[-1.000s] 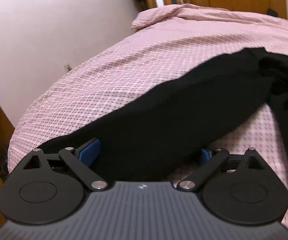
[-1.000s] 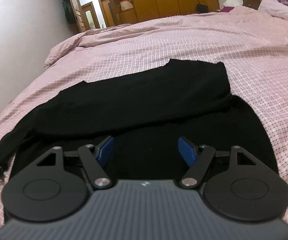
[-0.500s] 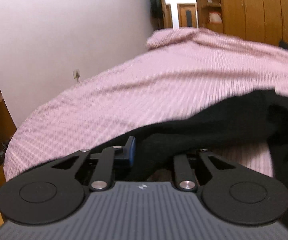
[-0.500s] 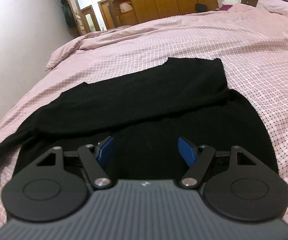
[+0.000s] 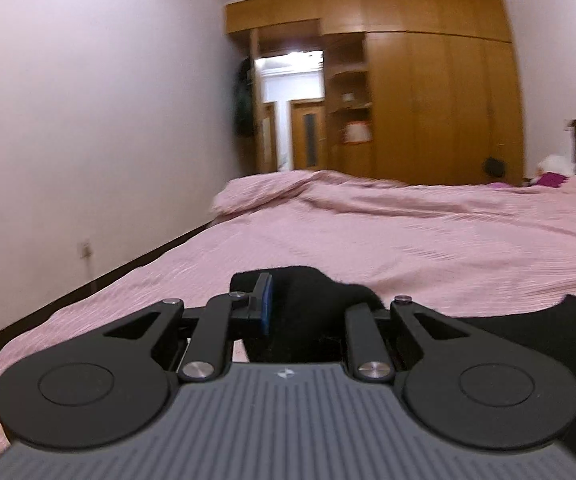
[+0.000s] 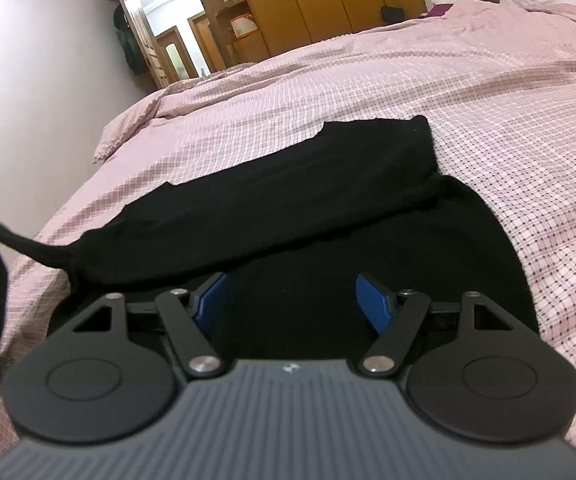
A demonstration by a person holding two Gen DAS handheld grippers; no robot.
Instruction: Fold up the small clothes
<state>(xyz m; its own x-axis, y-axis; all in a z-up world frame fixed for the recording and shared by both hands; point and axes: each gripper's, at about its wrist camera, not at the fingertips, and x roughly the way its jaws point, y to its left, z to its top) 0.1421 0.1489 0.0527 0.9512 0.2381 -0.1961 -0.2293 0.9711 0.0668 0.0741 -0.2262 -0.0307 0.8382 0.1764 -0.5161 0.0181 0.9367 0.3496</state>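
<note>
1. On the pink checked bedspread (image 6: pixel 467 92) lies a black garment (image 6: pixel 327 200), spread across the near part of the bed, with one layer folded over the lower one.
2. From the left wrist view, the left gripper (image 5: pixel 307 308) is clamped on a bunch of that black cloth; its jaws have just been closing and the fabric sits pinched between them, bulging above the blue pad (image 5: pixel 266 304).
3. From the right wrist view, the garment's left end is drawn up off the bed into a thin strip that rises to the far left edge of the picture, with a length of it hanging down there.
4. The right gripper (image 6: pixel 291 300) hovers over the near, lower layer of the garment, its jaws standing wide apart with nothing pinched between the blue pads (image 6: pixel 373 304); whether they touch the cloth below cannot be told.
5. Beyond the bed stands a wooden wardrobe (image 5: pixel 439 92) along the far wall, with an open doorway (image 5: pixel 291 112) to its left.
6. A white wall (image 5: pixel 88 100) runs along the left side of the bed, with a socket (image 5: pixel 85 249) low on it.
</note>
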